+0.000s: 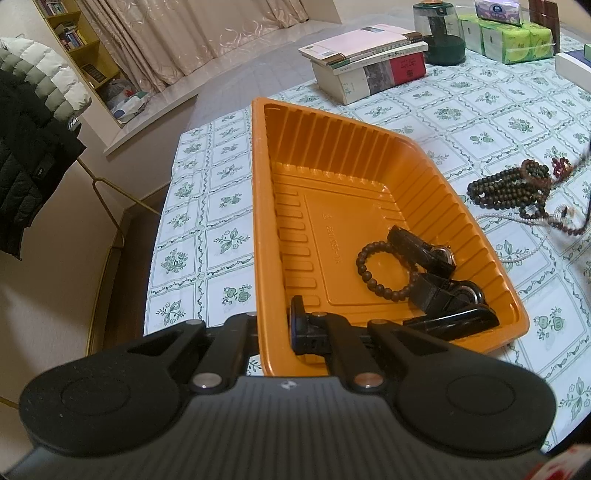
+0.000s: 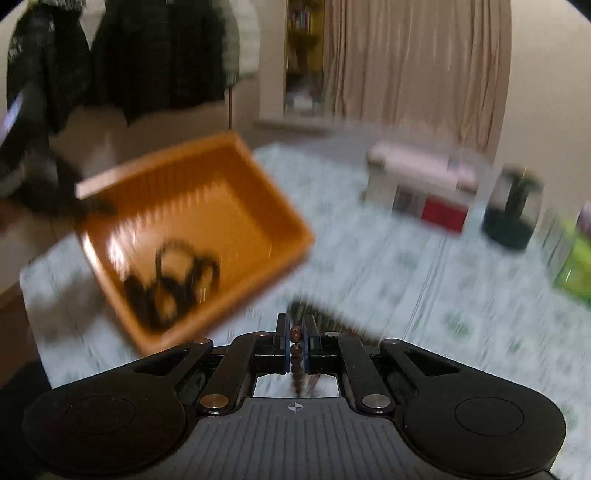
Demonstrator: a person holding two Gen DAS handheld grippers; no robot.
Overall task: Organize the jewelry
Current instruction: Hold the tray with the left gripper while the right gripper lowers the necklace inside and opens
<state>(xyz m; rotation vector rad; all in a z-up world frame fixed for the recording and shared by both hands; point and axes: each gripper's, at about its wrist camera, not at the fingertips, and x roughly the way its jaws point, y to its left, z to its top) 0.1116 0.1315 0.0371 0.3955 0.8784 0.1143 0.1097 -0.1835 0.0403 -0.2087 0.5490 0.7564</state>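
An orange plastic tray (image 1: 280, 192) lies on the patterned tablecloth. My left gripper (image 1: 275, 328) is shut on the tray's near wall, one finger outside and one inside. In the tray lie a dark bead bracelet (image 1: 384, 269) and black watches (image 1: 439, 284). A pile of dark bead strands and a pearl necklace (image 1: 517, 188) lies on the cloth right of the tray. In the blurred right wrist view my right gripper (image 2: 296, 343) is shut on a brown bead strand (image 2: 296, 350) that hangs down between the fingers. The tray (image 2: 221, 177) shows to its front left.
A stack of books (image 1: 369, 62), a dark green jar (image 1: 441, 33) and green tissue packs (image 1: 513, 40) stand at the table's far side. Jackets hang on a rack (image 1: 33, 129) left of the table. The table's left edge runs close to the tray.
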